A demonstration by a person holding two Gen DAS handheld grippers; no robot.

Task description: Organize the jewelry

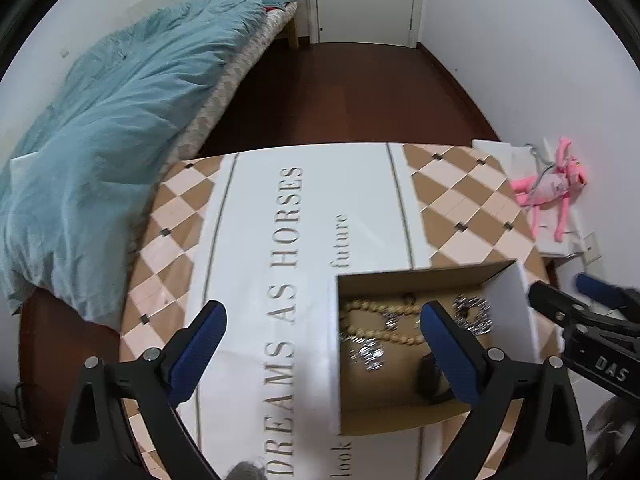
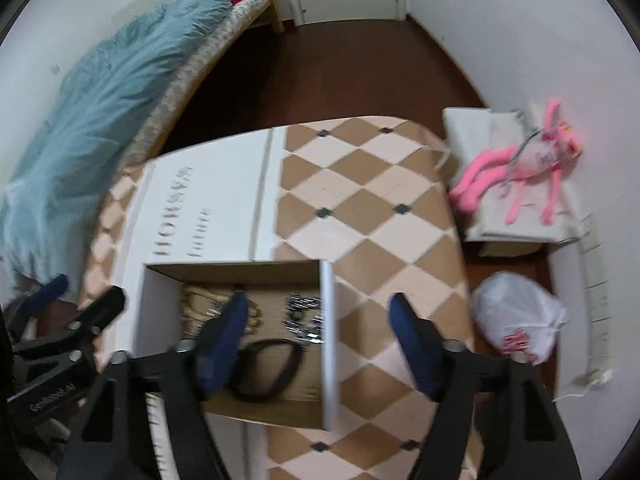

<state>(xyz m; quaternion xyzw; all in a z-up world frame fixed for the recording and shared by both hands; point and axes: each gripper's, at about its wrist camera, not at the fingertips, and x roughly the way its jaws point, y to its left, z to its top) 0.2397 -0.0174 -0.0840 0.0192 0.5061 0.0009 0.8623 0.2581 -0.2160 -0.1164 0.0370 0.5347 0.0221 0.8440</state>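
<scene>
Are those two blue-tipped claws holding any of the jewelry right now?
No. The left gripper and right gripper are both open, fingers spread with nothing pinched. The bead necklace and sparkly pieces lie loose in the cardboard box.

Box walls hem jewelry; open top, tablecloth leftward bare.

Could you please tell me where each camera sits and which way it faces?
Left wrist: on the left gripper, angled down over the cardboard box's left side; its open blue-padded fingers show, plus the right gripper at right.
Right wrist: on the right gripper, angled down over the box's right wall; open fingers show, left gripper at left.
Shared: box with bead necklace, patterned tablecloth, bed, pink plush toy.
</scene>
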